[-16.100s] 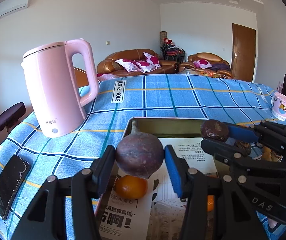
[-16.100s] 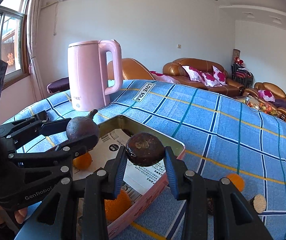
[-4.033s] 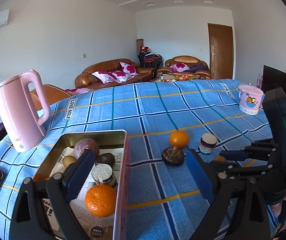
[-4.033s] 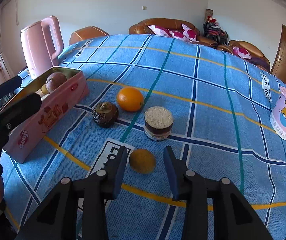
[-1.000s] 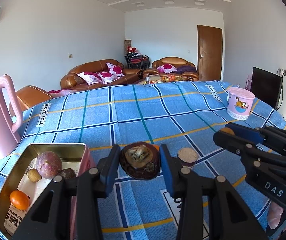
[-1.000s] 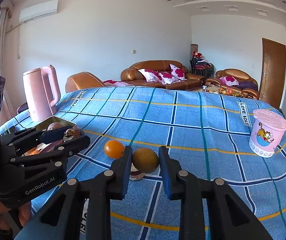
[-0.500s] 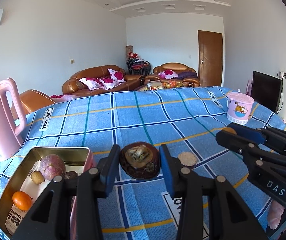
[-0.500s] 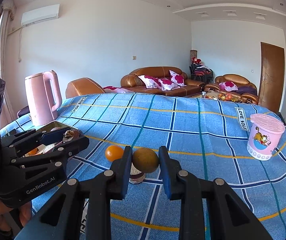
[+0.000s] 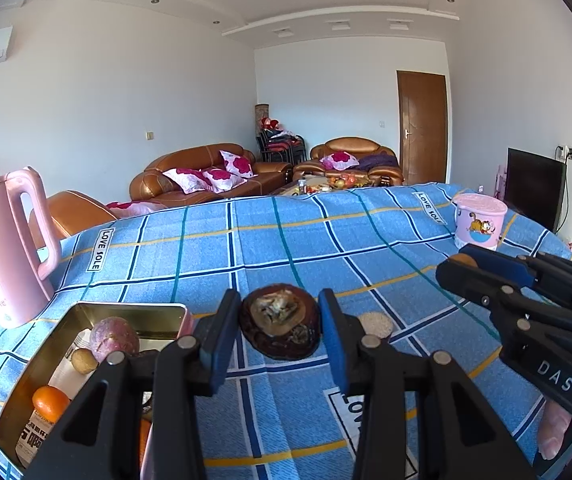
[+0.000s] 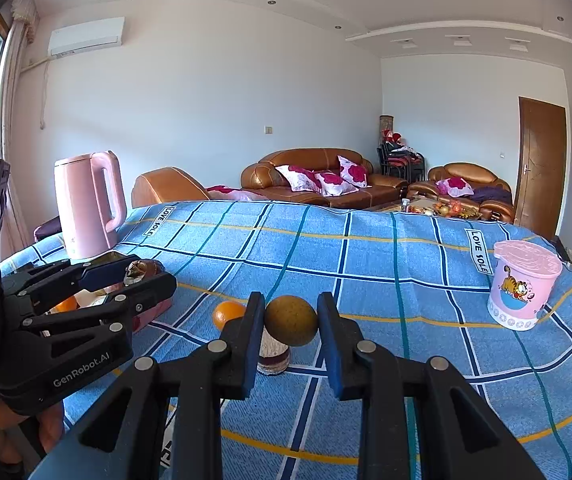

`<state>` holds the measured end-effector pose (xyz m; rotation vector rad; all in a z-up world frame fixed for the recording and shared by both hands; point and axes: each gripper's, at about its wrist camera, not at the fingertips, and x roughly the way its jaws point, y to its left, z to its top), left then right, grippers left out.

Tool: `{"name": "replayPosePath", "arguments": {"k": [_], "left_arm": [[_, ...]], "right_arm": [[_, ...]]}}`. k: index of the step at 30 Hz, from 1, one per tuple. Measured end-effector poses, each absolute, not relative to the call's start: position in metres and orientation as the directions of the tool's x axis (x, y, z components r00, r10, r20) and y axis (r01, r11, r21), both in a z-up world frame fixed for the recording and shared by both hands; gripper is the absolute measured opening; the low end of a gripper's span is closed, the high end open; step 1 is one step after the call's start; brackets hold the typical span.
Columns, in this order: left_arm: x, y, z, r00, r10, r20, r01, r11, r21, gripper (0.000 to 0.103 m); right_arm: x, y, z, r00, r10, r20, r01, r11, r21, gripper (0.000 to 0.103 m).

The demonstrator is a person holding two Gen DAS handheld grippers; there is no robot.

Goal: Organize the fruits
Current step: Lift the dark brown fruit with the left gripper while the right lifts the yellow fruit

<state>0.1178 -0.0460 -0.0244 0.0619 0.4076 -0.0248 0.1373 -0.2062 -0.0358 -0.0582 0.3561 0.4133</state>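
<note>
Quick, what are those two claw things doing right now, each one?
Left gripper: closed on a dark brown fruit, held above the table.
Right gripper: closed on a yellow-green fruit, also lifted.

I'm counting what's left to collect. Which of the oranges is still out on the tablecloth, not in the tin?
The orange lying on the blue tablecloth just left of the right gripper. The other orange already sits inside the tin, near its front corner.

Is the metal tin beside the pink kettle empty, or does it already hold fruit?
Not empty. The metal tin holds a purple fruit, a small brown fruit and an orange, lying on printed paper.
</note>
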Motion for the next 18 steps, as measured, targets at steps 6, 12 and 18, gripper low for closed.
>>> {"name": "replayPosePath", "arguments": {"k": [6, 12, 18], "left_arm": [[0.113, -0.048, -0.023, 0.928, -0.002, -0.373, 0.031, 0.997, 0.071, 0.042], [0.108, -0.049, -0.022, 0.937, 0.005, -0.348, 0.024, 0.997, 0.077, 0.042], [0.102, -0.049, -0.021, 0.949, 0.02, -0.315, 0.006, 0.997, 0.082, 0.042]], "right_arm": [[0.135, -0.206, -0.036, 0.861, 0.382, -0.336, -0.402, 0.916, 0.011, 0.029], [0.13, -0.206, -0.034, 0.868, 0.383, -0.316, -0.403, 0.915, 0.001, 0.029], [0.126, -0.208, -0.033, 0.877, 0.387, -0.284, -0.403, 0.915, 0.002, 0.029]]}}
